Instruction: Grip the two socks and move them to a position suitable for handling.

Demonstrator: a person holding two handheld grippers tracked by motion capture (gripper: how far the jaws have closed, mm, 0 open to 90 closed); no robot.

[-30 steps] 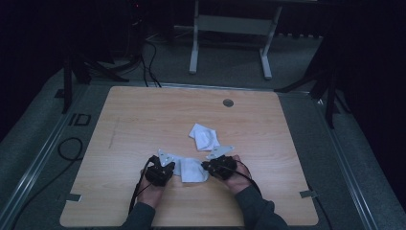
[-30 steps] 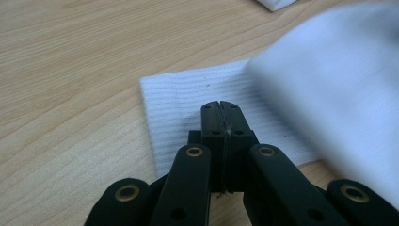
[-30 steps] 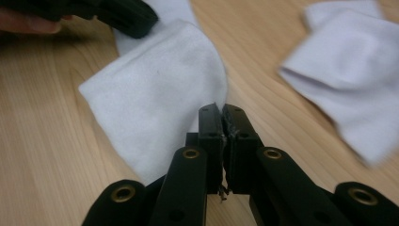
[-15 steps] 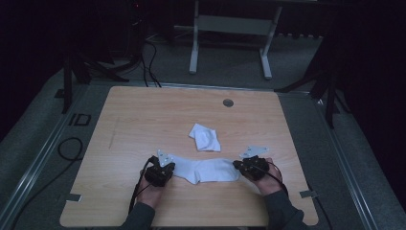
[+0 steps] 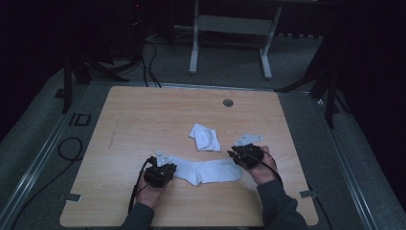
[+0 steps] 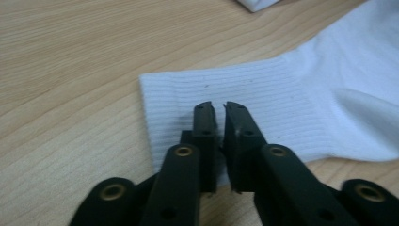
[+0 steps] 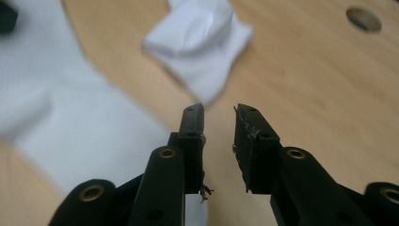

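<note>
1. The tabletop (image 5: 143, 120) was seen from the high view as a pale wooden slab with a round cable hole (image 5: 228, 102) near its far edge, and two white socks were laid on it.
2. The flat sock (image 5: 206, 171) was spread lengthwise near the front edge, between the two hands; the laying-out appeared to be finished, and the folding or pairing was judged not yet begun.
3. The folded sock (image 5: 205, 137) was lying just beyond the flat one, apart from it and untouched by either tool, so that part of the work seemed already done or set aside.
4. The left gripper (image 5: 161, 173) was held at the ribbed cuff end; in the left gripper view its fingers (image 6: 205, 136) were brought almost together over the cuff (image 6: 244, 89), yet no cloth could be made out between them, so a grip could not be confirmed.
5. The right gripper (image 5: 245, 155) was held just off the toe end, its fingers (image 7: 251, 141) apart with nothing between them.
6. The rib pattern of the cuff was resolved in the left gripper view, whereas the whole layout and the spacing of the socks were given by the high view; the folded sock (image 7: 197, 28) was shown blurred beyond the right fingers.
</note>
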